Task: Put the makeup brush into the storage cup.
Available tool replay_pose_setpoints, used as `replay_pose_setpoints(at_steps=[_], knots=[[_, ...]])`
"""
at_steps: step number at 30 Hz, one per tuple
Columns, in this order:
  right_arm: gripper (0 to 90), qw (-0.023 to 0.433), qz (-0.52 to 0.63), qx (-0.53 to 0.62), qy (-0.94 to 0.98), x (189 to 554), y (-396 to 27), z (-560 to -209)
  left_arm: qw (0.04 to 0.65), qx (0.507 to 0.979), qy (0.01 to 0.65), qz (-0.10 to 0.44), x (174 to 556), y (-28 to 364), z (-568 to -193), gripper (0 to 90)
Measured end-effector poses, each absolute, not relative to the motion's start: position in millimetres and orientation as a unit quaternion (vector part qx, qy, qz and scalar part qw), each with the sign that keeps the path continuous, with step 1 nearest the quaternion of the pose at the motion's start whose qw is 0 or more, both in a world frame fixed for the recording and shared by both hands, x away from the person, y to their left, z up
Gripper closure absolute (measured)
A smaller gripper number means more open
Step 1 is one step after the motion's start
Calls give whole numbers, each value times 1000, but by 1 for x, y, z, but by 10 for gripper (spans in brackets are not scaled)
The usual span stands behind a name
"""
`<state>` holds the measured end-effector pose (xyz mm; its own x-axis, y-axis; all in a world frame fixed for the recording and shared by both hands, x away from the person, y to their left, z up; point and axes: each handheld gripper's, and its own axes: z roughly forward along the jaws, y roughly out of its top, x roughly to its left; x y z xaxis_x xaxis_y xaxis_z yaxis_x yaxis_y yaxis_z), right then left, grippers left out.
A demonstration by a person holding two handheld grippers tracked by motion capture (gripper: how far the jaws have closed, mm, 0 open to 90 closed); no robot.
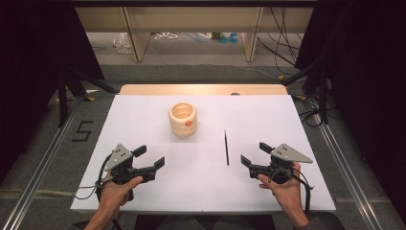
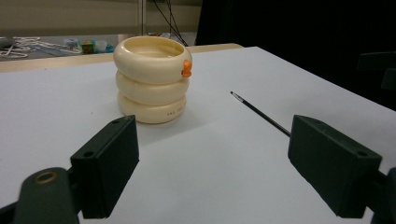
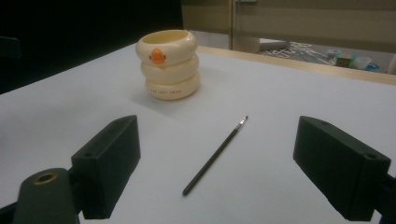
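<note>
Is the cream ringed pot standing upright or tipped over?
Upright: the cream pot sits flat on its base on the white table, open mouth facing up.

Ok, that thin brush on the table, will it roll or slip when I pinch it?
The brush looks like a thin round stick lying flat on the smooth white table, so a nudge would probably roll it. It seems light and stiff. Being so low, it may slip from the right gripper's wide-open jaws unless they close squarely across it.
</note>
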<state>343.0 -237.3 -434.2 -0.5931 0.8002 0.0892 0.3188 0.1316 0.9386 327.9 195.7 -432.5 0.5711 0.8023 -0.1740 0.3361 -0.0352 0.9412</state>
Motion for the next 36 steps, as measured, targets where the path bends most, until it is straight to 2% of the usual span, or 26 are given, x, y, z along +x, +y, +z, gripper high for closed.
replay_pose_setpoints(at_steps=[13, 16, 36], knots=[[165, 213, 517, 386, 733, 348, -235, -435, 559, 686, 418, 207, 327, 196, -433, 157], [174, 231, 514, 376, 735, 352, -235, -435, 558, 687, 417, 207, 328, 196, -433, 157], [230, 183, 405, 383, 810, 399, -220, -418, 557, 686, 420, 207, 328, 196, -434, 157]])
